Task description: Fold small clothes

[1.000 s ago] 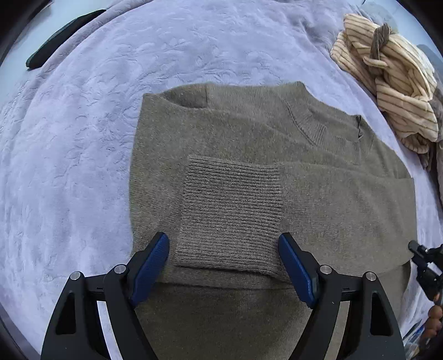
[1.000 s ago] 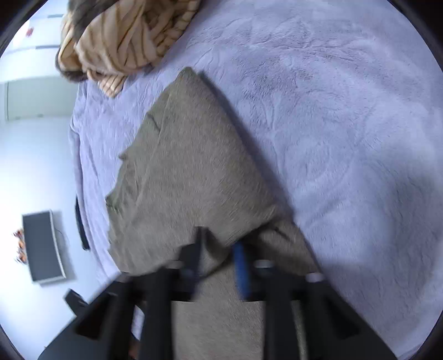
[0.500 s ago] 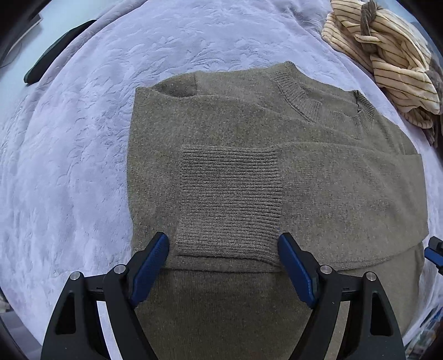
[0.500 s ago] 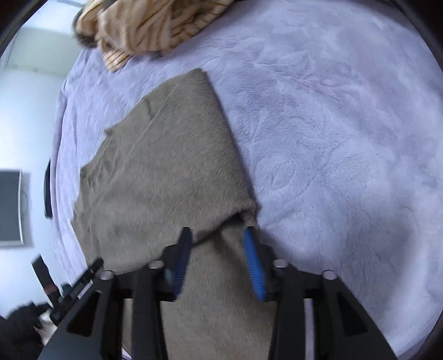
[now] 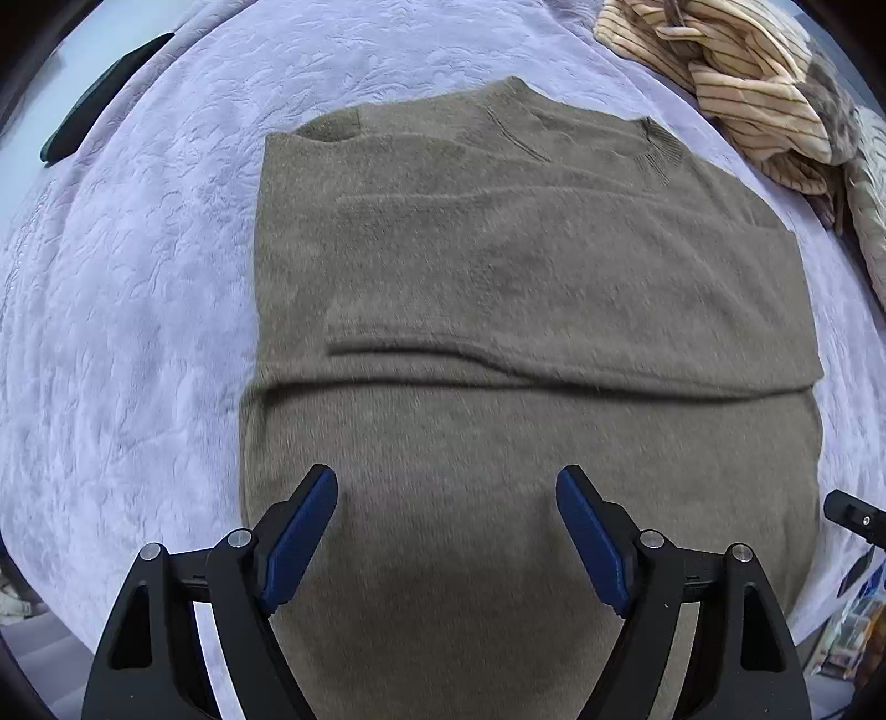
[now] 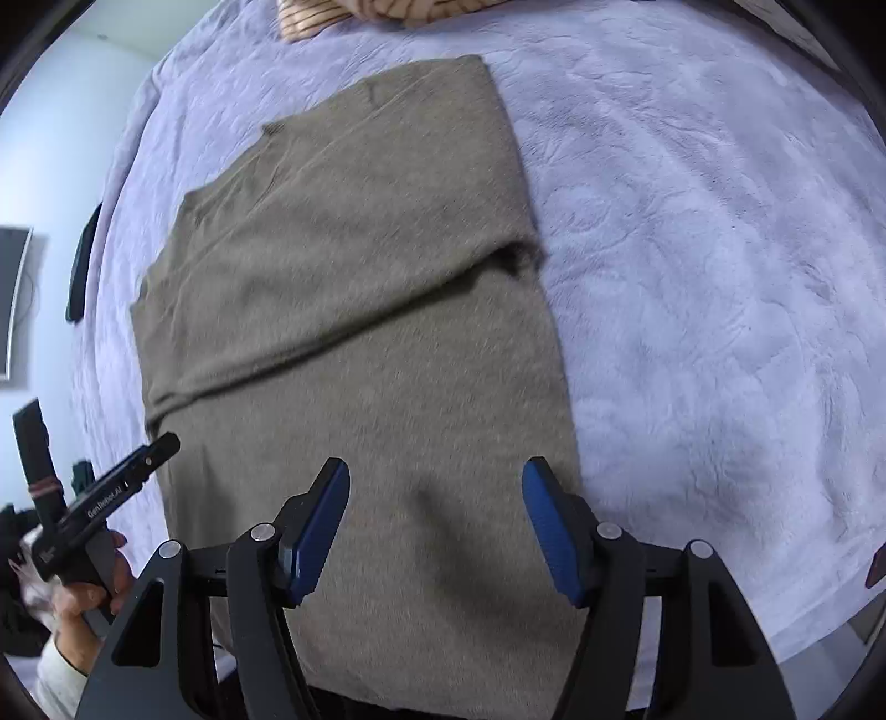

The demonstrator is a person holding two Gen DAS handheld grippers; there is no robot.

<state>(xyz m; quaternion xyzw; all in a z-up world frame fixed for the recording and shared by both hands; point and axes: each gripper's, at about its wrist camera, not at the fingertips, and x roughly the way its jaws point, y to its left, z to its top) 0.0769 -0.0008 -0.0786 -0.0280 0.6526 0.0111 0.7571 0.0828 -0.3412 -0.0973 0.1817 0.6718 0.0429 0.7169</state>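
Note:
An olive-brown knit sweater (image 5: 526, 288) lies flat on the lilac bedspread (image 5: 138, 277), both sleeves folded across its chest and the collar at the far end. My left gripper (image 5: 446, 529) hovers open above the sweater's lower body with nothing between its blue pads. In the right wrist view the same sweater (image 6: 354, 288) stretches away. My right gripper (image 6: 434, 526) hangs over its hem half near the right edge, jaws opening, nothing between them. The left gripper (image 6: 111, 498) and the hand holding it show at the lower left of that view.
A heap of cream striped clothes (image 5: 736, 83) lies at the far right of the bed, its edge also at the top (image 6: 343, 11). A dark flat object (image 5: 94, 122) rests at the bed's far left edge. A wall screen (image 6: 14, 299) is at left.
The right gripper let go of the sleeve fold it was shut on, opened and pulled back. The left gripper drew back from the ribbed cuff toward the hem, so more of the sweater shows.

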